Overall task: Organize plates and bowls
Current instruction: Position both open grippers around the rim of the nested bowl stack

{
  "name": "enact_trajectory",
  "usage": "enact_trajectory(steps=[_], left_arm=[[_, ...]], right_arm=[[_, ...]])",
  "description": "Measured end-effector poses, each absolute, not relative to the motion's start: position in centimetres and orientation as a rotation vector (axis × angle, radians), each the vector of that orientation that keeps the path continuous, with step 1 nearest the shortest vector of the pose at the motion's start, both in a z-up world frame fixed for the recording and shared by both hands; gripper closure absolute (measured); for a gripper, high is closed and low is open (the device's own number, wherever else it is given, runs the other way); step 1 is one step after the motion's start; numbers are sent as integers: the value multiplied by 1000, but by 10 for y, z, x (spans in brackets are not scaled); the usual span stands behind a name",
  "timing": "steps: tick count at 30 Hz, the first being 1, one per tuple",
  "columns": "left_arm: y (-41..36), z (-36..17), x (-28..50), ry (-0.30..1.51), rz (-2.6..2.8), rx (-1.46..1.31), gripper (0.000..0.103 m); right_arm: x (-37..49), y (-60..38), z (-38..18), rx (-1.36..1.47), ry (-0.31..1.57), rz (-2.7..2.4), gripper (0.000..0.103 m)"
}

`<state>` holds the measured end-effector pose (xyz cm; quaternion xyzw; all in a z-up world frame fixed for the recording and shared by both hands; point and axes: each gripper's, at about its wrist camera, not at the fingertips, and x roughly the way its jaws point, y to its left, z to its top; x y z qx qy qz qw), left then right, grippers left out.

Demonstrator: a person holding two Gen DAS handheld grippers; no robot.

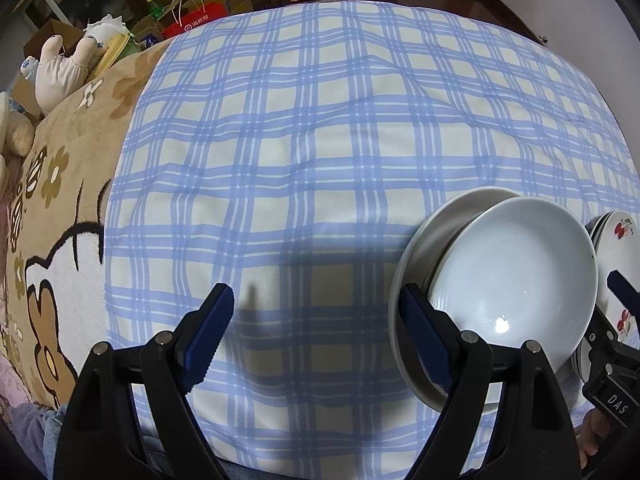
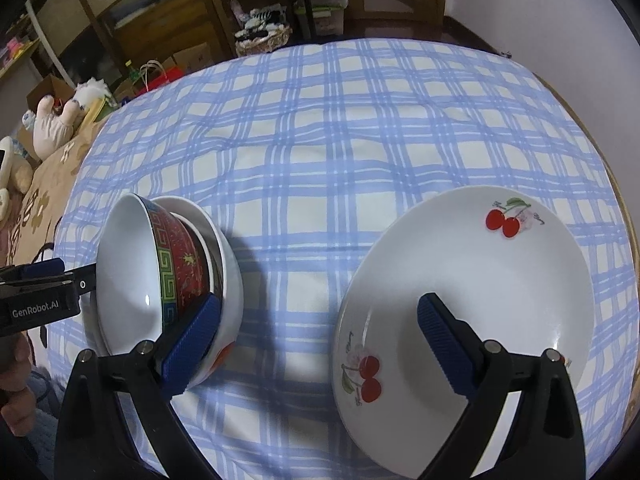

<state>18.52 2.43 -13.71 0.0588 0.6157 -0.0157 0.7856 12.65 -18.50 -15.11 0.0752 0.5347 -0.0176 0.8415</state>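
Note:
A stack of bowls sits on the blue checked cloth: a red patterned bowl (image 2: 182,264) with a white inside, nested in a wider white bowl (image 2: 230,280). In the left wrist view the top bowl (image 1: 516,276) is at lower right. A cherry-printed plate (image 2: 472,280) lies right of the stack; its edge also shows in the left wrist view (image 1: 618,236). My left gripper (image 1: 316,320) is open and empty, its right finger beside the bowls. My right gripper (image 2: 320,328) is open and empty, hovering between the bowls and the plate.
The checked cloth (image 1: 320,140) covers a soft surface. A brown cartoon blanket (image 1: 60,200) lies to the left with soft toys (image 1: 60,68) behind it. Boxes, bags and wooden furniture (image 2: 160,20) stand at the back.

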Motion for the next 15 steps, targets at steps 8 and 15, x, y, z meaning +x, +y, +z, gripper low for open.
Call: enact_trajectory(steps=[8,15], left_arm=[[25,-137,185,1332,-31,126,20],[25,-137,185,1334,-31,127,20]], right_arm=[[126,-165,-140,45,1092,-35,14],[126,-170,-141,107,1093,-20,29]])
